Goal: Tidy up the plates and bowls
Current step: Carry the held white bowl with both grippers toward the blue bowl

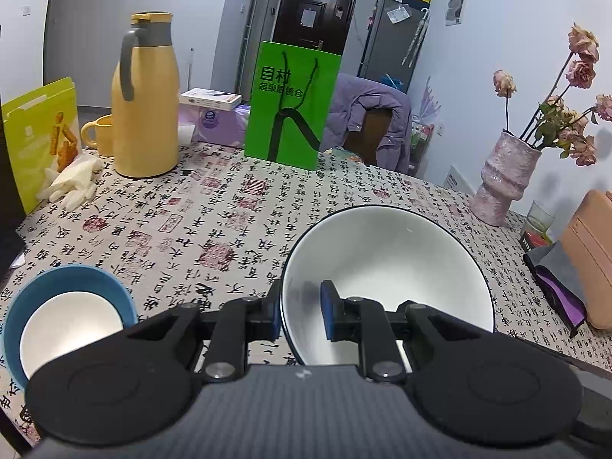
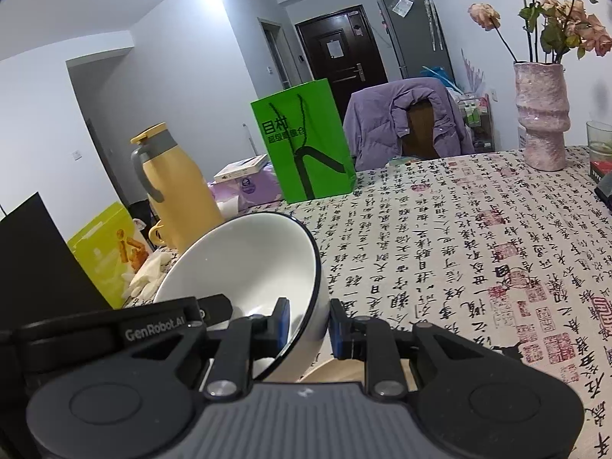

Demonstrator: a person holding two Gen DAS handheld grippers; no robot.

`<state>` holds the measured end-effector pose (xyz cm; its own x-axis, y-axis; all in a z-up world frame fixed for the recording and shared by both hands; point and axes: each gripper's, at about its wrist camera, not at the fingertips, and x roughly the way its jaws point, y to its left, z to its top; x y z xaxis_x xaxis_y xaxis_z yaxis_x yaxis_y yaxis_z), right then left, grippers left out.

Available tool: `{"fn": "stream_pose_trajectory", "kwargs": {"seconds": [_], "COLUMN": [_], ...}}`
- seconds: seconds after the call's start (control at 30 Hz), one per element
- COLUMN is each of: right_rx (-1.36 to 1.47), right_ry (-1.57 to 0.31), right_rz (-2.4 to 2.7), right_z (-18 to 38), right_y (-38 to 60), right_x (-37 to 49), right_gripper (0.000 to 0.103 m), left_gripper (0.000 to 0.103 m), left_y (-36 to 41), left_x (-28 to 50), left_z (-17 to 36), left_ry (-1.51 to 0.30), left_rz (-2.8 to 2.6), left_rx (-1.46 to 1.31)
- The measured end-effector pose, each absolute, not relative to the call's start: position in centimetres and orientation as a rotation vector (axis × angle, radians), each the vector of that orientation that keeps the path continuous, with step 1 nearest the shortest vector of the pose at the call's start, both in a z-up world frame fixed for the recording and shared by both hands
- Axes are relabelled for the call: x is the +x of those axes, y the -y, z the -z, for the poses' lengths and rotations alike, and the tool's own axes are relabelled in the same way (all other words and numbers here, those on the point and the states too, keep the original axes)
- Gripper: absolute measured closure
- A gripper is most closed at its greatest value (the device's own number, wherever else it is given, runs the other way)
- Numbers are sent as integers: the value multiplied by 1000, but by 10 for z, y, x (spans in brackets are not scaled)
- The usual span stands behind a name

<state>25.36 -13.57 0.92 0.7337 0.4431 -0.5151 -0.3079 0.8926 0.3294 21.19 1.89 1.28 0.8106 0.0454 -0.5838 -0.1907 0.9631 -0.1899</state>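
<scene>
Black two-finger left gripper (image 1: 300, 311) fills the bottom of the left wrist view, its blue pads pinching the near wall of a large white ceramic bowl with a thin dark rim (image 1: 386, 279), one pad outside, one inside. Right gripper (image 2: 309, 325) does likewise on the opposite side of what looks to be the same bowl (image 2: 248, 267): one pad inside, one on the outer wall. Both pairs of jaws are drawn nearly together, separated only by the wall between them.

Bowl sits tilted in both views, its mouth tipped toward each camera, and appears lifted off the calligraphy-print tablecloth (image 1: 214, 229); contact underneath is hidden, so I cannot confirm clearance. A second vessel, a blue bowl with a white interior (image 1: 65, 317), rests on the cloth at lower left of the left view, well apart from the held bowl. A pale tan curved edge (image 2: 329, 369) shows just under the right gripper; too little visible to identify.

Judgement: a carry step, likely toward stacking with the blue bowl.

Risks:
- Glazed wall gripped by narrow pads on a thin rim; slip or rotation is plausible if the two hands drift apart or twist unevenly.
- Opposed pulls could lever the rim and chip it.
- Yellow thermos jug (image 1: 145, 95), green paper bag (image 1: 292, 109) and pink vase of dried roses (image 1: 505, 176) stand nearby; a wide swing could topple them.
</scene>
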Motion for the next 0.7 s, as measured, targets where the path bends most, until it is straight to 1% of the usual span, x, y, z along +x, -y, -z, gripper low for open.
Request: {"fn": "stream_pose_trajectory", "kwargs": {"seconds": [0.7], "right_rx": [202], "right_ry": [-617], "right_rz": [-477], "right_z": [-18], "right_y": [89], "right_x": [237], "right_gripper": [81], "left_gripper": [84], "left_y": [-63], "left_x": [185], "left_z": [-19], "left_ry": [-585], "left_rz": [-177], "left_rx": [-280]}}
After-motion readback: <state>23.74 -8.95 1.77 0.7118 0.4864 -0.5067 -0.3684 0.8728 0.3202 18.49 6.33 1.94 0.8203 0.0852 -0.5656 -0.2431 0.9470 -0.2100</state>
